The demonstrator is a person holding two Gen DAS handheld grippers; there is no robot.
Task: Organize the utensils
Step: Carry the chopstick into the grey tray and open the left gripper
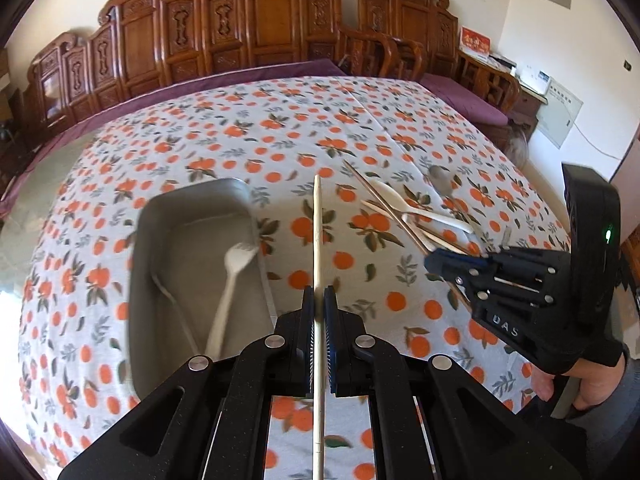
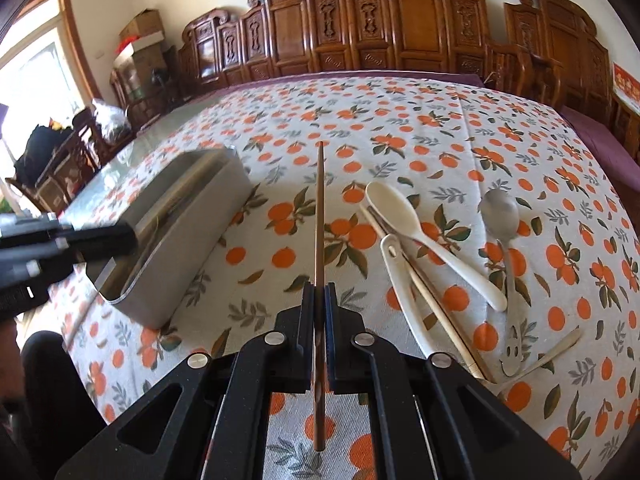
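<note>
You see a rectangular grey metal tray [image 1: 256, 216] on the cloth, a white plastic fork [image 1: 230, 288] lying inside | pale bamboo chopstick [image 1: 318, 232] and dark brown wooden chopstick [image 2: 319, 216] each pinched, pointing away | white plastic spoon [image 2: 424, 236], white slotted scoop [image 2: 404, 292], grey metal spoon [image 2: 504, 232] piled right of tray

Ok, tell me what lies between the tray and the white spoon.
Right wrist view: bare tablecloth, with only the held brown chopstick above it, between tray and white spoon.

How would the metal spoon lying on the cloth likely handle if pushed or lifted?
The metal spoon looks rigid and probably heavier than the white plastic spoon beside it. Its shiny surface may slip in a pinch. Lying flat on the patterned cloth, it should drag rather than roll.
</note>
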